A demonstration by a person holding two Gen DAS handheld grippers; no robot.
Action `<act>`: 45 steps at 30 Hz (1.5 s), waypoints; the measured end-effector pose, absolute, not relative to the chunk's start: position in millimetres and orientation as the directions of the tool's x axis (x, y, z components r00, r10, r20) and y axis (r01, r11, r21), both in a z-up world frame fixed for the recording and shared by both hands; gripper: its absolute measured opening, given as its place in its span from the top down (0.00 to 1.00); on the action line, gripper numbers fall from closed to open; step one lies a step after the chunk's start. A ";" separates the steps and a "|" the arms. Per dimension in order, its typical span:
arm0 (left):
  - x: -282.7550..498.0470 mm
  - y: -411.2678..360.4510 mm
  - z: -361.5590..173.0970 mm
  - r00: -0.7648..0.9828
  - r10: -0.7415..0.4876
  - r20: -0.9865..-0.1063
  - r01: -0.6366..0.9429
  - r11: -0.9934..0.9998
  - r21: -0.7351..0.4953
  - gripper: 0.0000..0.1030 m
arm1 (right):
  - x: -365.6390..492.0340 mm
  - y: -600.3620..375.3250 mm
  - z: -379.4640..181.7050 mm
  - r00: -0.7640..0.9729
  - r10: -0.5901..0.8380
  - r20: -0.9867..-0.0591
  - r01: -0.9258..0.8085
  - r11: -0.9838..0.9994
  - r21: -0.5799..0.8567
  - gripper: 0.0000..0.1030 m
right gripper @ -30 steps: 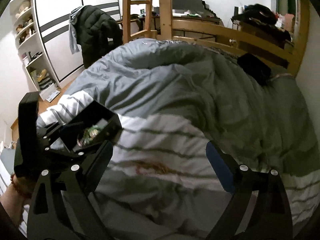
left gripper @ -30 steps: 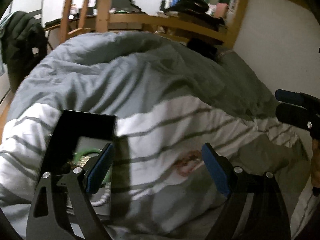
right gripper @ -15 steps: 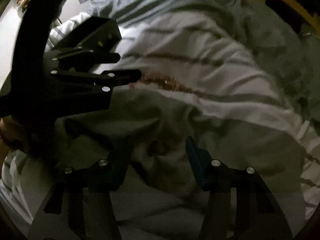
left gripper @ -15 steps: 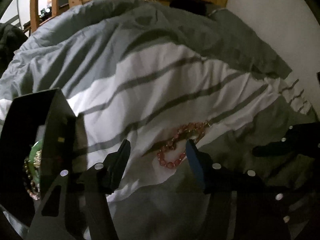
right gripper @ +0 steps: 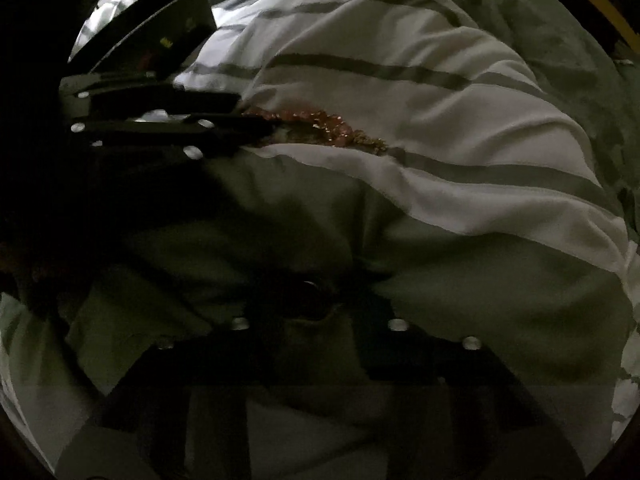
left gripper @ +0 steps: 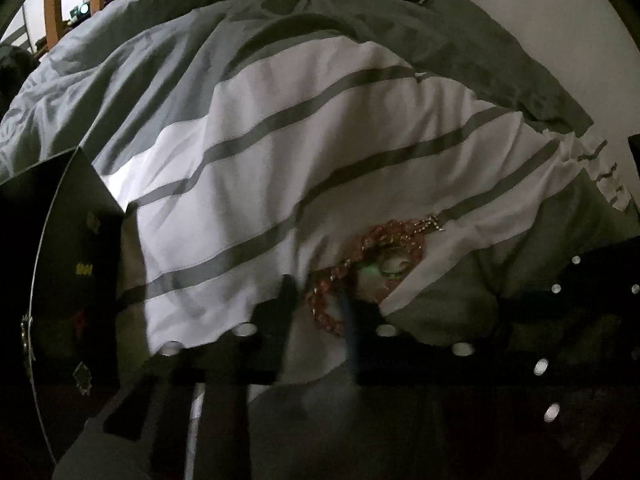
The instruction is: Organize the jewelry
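Bracelet (left gripper: 360, 276) lay on the bed (left gripper: 248, 184), outside the black box (left gripper: 60, 264). Left claw (left gripper: 318, 304) had just been narrowing around its near end; contact unclear. Right claw (right gripper: 316, 300) narrowing on a dark ring; grip unclear. Nothing boxed.

My left gripper (left gripper: 320, 300) has just been closing, its narrowed jaws down around the near end of the pink beaded bracelet (left gripper: 376, 256) on the striped duvet (left gripper: 280, 152). The black jewelry box (left gripper: 76, 264) stands open at far left, and I can't tell whether the pads press the beads.
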State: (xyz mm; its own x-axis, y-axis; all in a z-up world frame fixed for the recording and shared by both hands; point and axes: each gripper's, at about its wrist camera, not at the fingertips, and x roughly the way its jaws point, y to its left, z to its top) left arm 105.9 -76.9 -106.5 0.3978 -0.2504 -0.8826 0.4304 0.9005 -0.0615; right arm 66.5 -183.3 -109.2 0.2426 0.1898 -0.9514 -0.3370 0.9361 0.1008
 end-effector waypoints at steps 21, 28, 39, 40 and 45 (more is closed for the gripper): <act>105.1 -59.3 -46.6 0.496 -0.314 -0.809 0.400 0.910 -0.108 0.92 | 57.3 -224.1 -68.0 0.404 0.283 -0.870 -0.255 0.948 0.191 0.80; 93.2 -47.4 -16.2 0.547 -0.344 -0.763 0.400 0.908 -0.123 0.92 | 57.2 -221.8 -60.1 0.434 0.257 -0.864 -0.239 0.957 0.165 0.80; 83.7 -11.6 19.8 0.600 -0.336 -0.726 0.350 0.926 -0.139 0.92 | 53.7 -216.9 -29.3 0.480 0.249 -0.841 -0.245 0.959 0.145 0.80; 82.9 -7.8 22.4 0.604 -0.331 -0.725 0.345 0.929 -0.137 0.92 | 53.9 -215.3 -26.0 0.483 0.249 -0.840 -0.246 0.959 0.144 0.80; 77.4 11.2 38.0 0.633 -0.308 -0.710 0.318 0.940 -0.124 0.92 | 56.1 -201.7 -2.9 0.504 0.263 -0.823 -0.272 0.952 0.138 0.80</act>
